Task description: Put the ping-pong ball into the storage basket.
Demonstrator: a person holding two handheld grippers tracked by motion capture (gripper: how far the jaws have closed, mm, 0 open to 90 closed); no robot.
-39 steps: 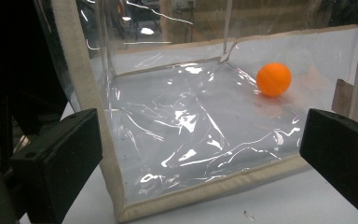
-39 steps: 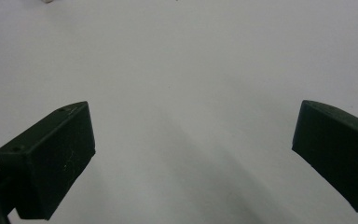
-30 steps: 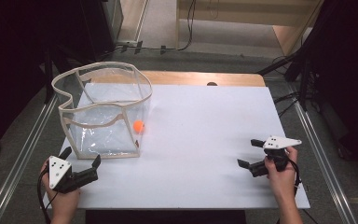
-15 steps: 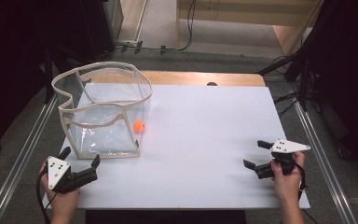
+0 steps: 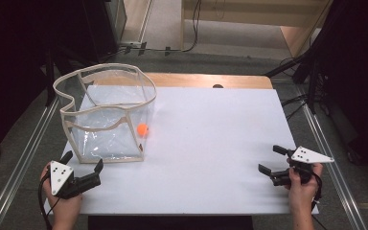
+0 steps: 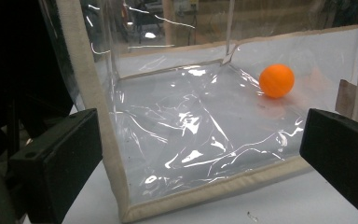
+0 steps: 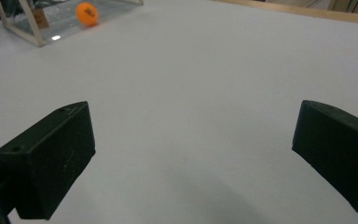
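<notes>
High view: a white tabletop [image 5: 211, 143] over grey floor; the left gripper [image 5: 83, 165] and right gripper [image 5: 270, 160] are both spread wide. Left gripper view: a small orange ball [image 6: 276, 80] sits inside the clear, cream-edged plastic bag [image 6: 177, 135], beyond the right jaw. Right gripper view: the ball [image 7: 86, 13] lies far ahead, beyond the left jaw.

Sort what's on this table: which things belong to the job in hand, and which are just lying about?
Job:
- clear bag, standing open
- orange ball inside it
- left gripper, open beside the bag

Lying about:
- right gripper, open, idle over bare white table
</notes>
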